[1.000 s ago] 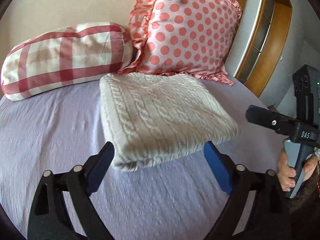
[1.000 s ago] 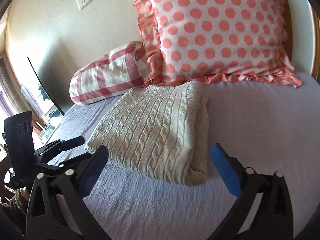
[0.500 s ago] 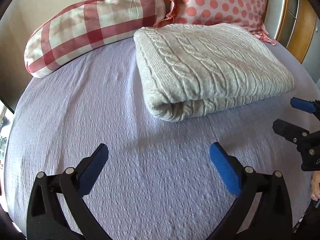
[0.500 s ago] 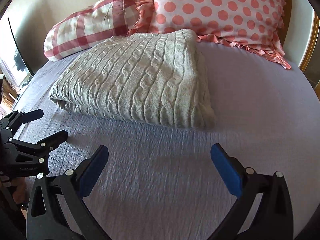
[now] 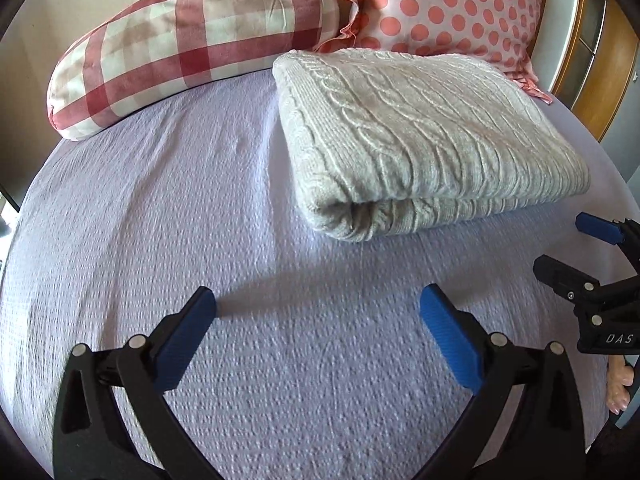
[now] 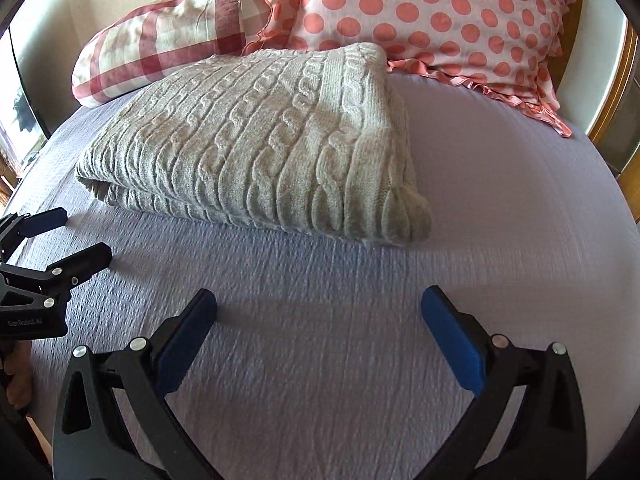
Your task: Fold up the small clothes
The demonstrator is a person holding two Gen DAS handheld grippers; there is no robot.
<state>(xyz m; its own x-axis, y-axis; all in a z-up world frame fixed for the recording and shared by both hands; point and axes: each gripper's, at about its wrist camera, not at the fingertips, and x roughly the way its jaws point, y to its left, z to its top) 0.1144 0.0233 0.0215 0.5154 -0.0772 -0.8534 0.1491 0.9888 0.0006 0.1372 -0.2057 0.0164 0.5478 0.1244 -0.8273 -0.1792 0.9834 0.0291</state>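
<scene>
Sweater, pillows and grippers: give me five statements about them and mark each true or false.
1. The sweater lies folded on the bed. True.
2. The left gripper is shut on the sweater. False: it is open, short of the sweater, with only the bed sheet between its fingers.
3. A checked pillow lies beside a dotted pillow. True.
4. The right gripper is open and holds nothing. True.
5. The sweater lies on top of the checked pillow. False: it lies on the sheet in front of both pillows.
</scene>
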